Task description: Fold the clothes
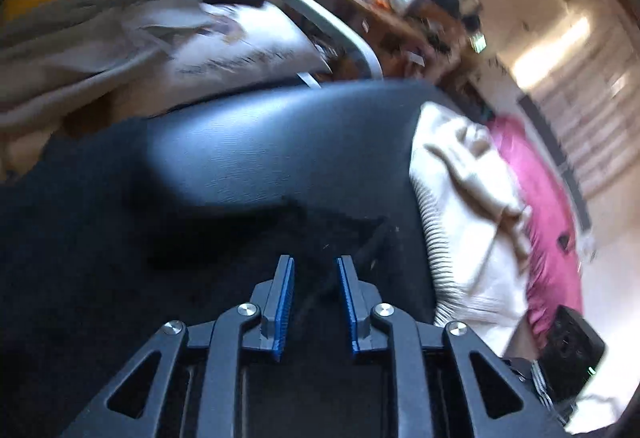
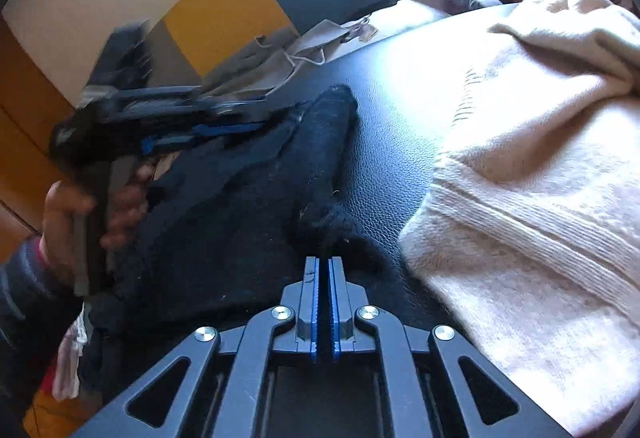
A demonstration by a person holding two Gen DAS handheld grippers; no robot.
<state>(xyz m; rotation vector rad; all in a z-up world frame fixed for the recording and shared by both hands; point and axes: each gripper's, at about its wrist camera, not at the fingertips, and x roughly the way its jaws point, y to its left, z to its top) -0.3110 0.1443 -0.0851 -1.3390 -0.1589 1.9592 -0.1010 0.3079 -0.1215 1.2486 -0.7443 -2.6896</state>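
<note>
Blue pads sit closest to me in both views. My right gripper (image 2: 324, 270) has its jaws squeezed almost together, right at the fuzzy edge of the dark sweater (image 2: 240, 206) — but I cannot tell if any cloth is really caught between the pads, because only a thin slit shows there. My left gripper (image 1: 316, 266) has its jaws a little apart and nothing is pinched in them; they hang just over the dark sweater (image 1: 100, 238). In the right view I see the left gripper (image 2: 224, 118) from the side, held in a hand (image 2: 76, 214), with its tips over the far part of the sweater.

The dark sweater lies bunched up on the black bench (image 2: 384, 142), with one long bit sticking out like a sleeve. A cream sweater (image 2: 540, 174) lies just beside it on the right, and a pink cloth (image 1: 548, 222) is past that one.

What could go wrong? If my right jaws hold only fluff, the sweater slips out when I lift. If my left jaws close too high, they grab air — the left picture is blurry, so aiming is hard. The bench looks smooth, so I think the sweater may slide and not fold. I could also drag the cream sweater's edge along, since it lies so near.
</note>
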